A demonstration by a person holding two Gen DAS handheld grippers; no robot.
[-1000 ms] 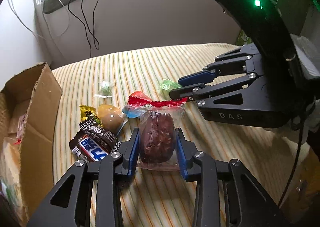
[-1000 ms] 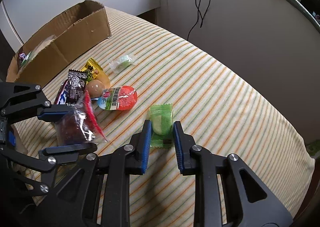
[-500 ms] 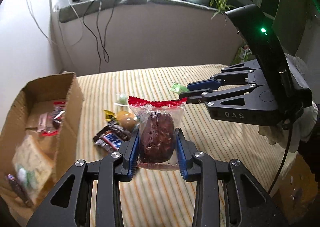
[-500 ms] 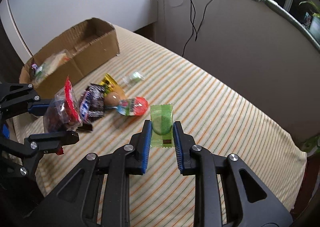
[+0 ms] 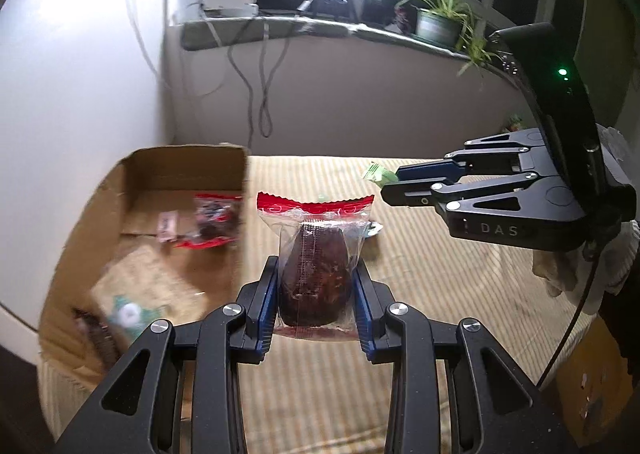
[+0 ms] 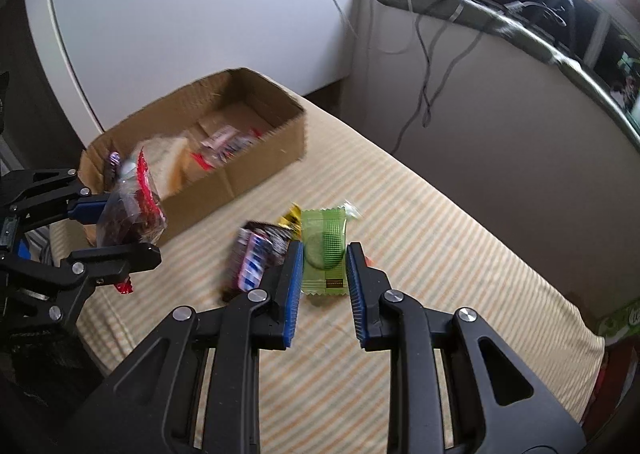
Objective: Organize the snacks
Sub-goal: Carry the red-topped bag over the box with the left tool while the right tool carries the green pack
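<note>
My left gripper (image 5: 314, 294) is shut on a clear packet with a red top and a dark brown snack (image 5: 314, 266), held in the air just right of the open cardboard box (image 5: 188, 163). The packet also shows in the right wrist view (image 6: 128, 221). My right gripper (image 6: 323, 274) is shut on a green wrapped snack (image 6: 324, 250), lifted above the striped tablecloth (image 6: 440, 254). The green snack also shows in the left wrist view (image 5: 376, 173). The box (image 6: 256, 177) holds several snacks.
A dark chocolate bar (image 6: 252, 258) and a yellow wrapped sweet (image 6: 291, 215) lie on the cloth by the box. Behind stand a white wall, hanging cables (image 5: 260, 93) and a sill with a potted plant (image 5: 438, 23). The cloth's edge drops off at the right.
Both grippers have risen higher with their snacks and swung left toward the box. The box now sits nearer the middle of both views.
</note>
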